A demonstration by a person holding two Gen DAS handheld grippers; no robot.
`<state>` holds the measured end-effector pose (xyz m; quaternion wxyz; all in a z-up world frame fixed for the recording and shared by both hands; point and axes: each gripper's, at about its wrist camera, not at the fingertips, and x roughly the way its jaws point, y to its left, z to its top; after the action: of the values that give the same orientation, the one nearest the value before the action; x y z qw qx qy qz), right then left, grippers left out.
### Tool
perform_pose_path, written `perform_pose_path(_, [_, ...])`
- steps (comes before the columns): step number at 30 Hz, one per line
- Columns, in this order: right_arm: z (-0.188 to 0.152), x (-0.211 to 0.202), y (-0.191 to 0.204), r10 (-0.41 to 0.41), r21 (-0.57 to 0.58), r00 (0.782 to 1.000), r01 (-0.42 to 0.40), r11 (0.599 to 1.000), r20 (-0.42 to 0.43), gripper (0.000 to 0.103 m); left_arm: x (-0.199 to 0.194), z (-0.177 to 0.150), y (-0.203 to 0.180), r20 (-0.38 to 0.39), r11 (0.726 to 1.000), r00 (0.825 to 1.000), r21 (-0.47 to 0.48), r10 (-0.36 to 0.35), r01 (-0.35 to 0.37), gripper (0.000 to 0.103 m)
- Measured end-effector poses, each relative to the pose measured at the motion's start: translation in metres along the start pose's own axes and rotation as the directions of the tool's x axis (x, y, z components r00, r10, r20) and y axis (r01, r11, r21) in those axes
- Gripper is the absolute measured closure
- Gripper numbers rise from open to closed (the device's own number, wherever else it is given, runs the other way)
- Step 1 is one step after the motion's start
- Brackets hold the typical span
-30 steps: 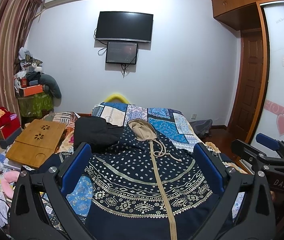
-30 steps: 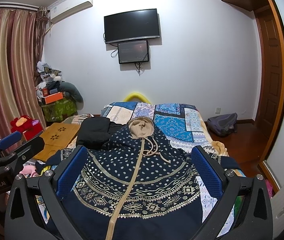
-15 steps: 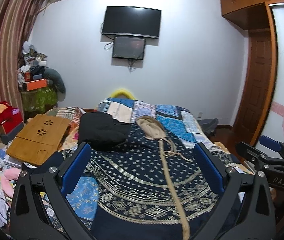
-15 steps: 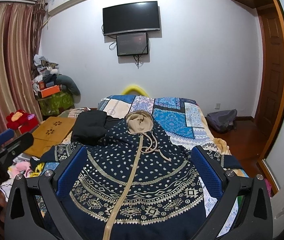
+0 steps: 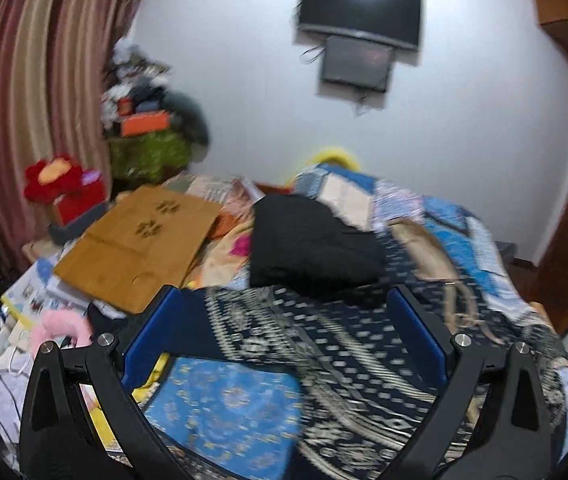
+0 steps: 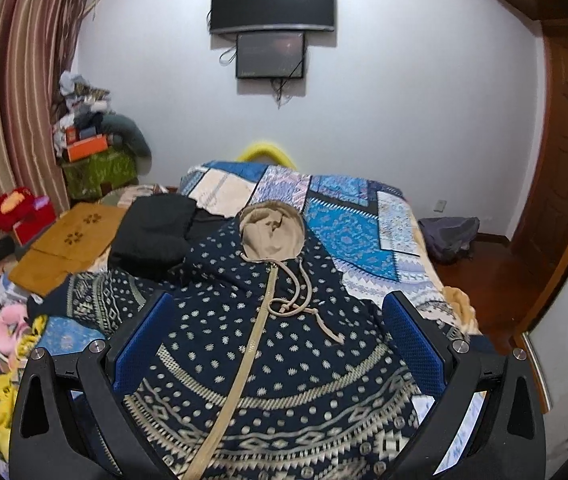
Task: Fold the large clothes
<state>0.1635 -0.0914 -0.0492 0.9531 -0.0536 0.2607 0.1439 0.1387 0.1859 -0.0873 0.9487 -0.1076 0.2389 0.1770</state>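
Two grippers hang over the bed, both with pads spread wide and holding nothing: my left gripper (image 5: 284, 336) and my right gripper (image 6: 279, 340). Below them the navy patterned hoodie (image 6: 275, 360) lies flat, zipper up, its tan hood (image 6: 271, 232) pointing away from me on the blue patchwork bedspread (image 6: 348, 220). A folded black garment (image 6: 151, 236) touches its left shoulder, with a wooden lap tray (image 5: 139, 240) just beyond. Striped curtains (image 6: 11, 112) hang at left, and a TV (image 6: 271, 0) is on the far wall. Since half a second ago my left gripper has swung leftward; its view is blurred.
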Motion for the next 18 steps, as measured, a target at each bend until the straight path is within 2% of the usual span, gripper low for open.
perform_pose_path(3, [0.002, 0.025, -0.002, 0.014, -0.007, 0.999, -0.015, 1.0, -0.046, 0.0, 0.04, -0.005, 0.033, -0.085, 0.999, 0.996, -0.039, 0.022, -0.025, 0.001])
perform_pose_path(6, [0.0, 0.047, -0.003, 0.018, -0.005, 0.996, -0.019, 1.0, -0.089, 0.0, 0.075, -0.016, 0.061, -0.175, 0.993, 0.983, -0.093, 0.053, -0.07, 0.0])
perform_pose_path(9, [-0.005, 0.067, -0.004, 0.014, -0.003, 0.99, -0.015, 1.0, -0.138, 0.0, 0.106, -0.033, 0.089, -0.282, 0.982, 0.958, -0.158, 0.055, -0.103, 0.001])
perform_pose_path(11, [-0.009, 0.078, -0.003, 0.023, -0.004, 0.985, -0.024, 1.0, -0.171, 0.0, 0.125, -0.046, 0.106, -0.366, 0.967, 0.931, -0.241, -0.008, -0.086, 0.001])
perform_pose_path(12, [-0.012, 0.083, -0.003, 0.03, -0.003, 0.981, -0.031, 1.0, -0.19, 0.0, 0.133, -0.053, 0.113, -0.392, 0.952, 0.918, -0.299, -0.065, -0.061, 0.001])
perform_pose_path(14, [-0.019, 0.091, -0.001, 0.038, -0.002, 0.975, -0.039, 0.999, -0.22, 0.0, 0.142, -0.063, 0.124, -0.406, 0.922, 0.901, -0.387, -0.153, -0.018, 0.001])
perform_pose_path(15, [-0.02, 0.095, 0.0, 0.039, -0.004, 0.973, -0.041, 0.999, -0.228, 0.0, 0.149, -0.07, 0.131, -0.411, 0.894, 0.888, -0.449, -0.208, 0.001, 0.001])
perform_pose_path(17, [-0.025, 0.101, 0.003, 0.044, -0.007, 0.967, -0.047, 0.999, -0.251, 0.0, 0.156, -0.077, 0.139, -0.407, 0.854, 0.875, -0.521, -0.262, 0.013, 0.001])
perform_pose_path(18, [-0.025, 0.105, 0.003, 0.046, -0.008, 0.965, -0.049, 0.999, -0.259, 0.0, 0.162, -0.081, 0.144, -0.399, 0.825, 0.871, -0.565, -0.285, 0.011, 0.002])
